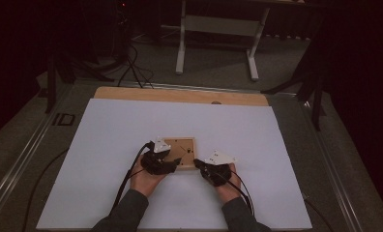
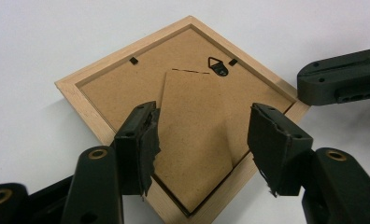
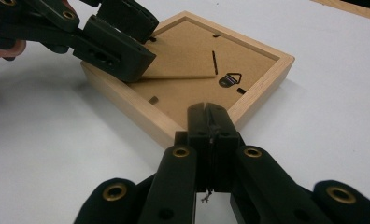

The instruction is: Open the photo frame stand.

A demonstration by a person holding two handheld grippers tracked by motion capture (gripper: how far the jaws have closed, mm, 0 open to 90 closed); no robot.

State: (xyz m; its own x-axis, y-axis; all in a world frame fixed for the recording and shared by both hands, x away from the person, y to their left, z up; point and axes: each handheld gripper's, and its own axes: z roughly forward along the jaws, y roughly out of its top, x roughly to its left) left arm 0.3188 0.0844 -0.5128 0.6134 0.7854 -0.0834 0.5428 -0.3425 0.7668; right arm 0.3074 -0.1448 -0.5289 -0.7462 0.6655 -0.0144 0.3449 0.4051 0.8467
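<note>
On the white desk [image 1: 107, 159] a square wooden picture frame [image 1: 185, 159] lies back-up, its flap-like stand [image 2: 195, 135] between the left claw's [image 2: 202, 140] parted jaws, while the right claw [image 3: 210, 122], jaws together, presses the near frame corner.

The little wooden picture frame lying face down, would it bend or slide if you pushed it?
The square light-wood picture frame looks stiff, so bending seems unlikely. Lying flat on the smooth white table cover, it would probably slide, not tip.

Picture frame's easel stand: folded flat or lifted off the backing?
Lifted. In the right gripper view the stand tilts up off the backing board, its free edge beside the left gripper.
</note>
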